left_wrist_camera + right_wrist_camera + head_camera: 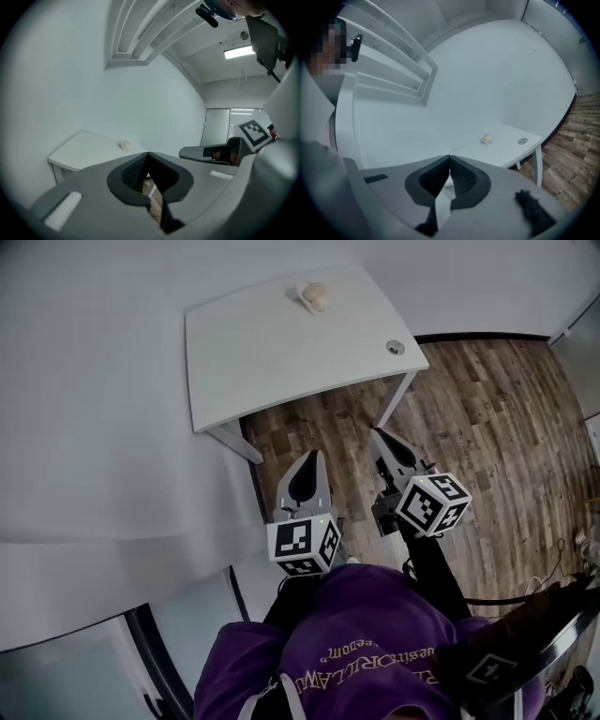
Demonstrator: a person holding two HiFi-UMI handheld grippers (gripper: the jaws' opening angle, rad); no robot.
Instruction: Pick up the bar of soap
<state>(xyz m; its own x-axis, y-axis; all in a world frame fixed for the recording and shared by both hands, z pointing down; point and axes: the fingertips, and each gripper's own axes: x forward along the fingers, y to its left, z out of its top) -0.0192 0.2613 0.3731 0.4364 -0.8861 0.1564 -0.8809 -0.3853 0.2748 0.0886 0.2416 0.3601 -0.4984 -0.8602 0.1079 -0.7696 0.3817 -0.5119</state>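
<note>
- A white table (262,357) stands against a pale wall, on a wood floor (487,399).
- The bar of soap (313,296) lies near the table's far edge, by the wall, toward the right side.
- A round metal grommet (395,347) sits near the front right corner.
- The left gripper (313,455) hangs over the floor, well short of the table, jaws closed together and empty.
- The right gripper (375,433) is beside it, jaws also pressed together, holding nothing.

Too small to read for shape, upper middle of head view: bar of soap (315,294). Equally unclear: round fitting (395,347) at table's (253,352) right corner. Cut off at bottom edge: person's purple top (366,643).
</note>
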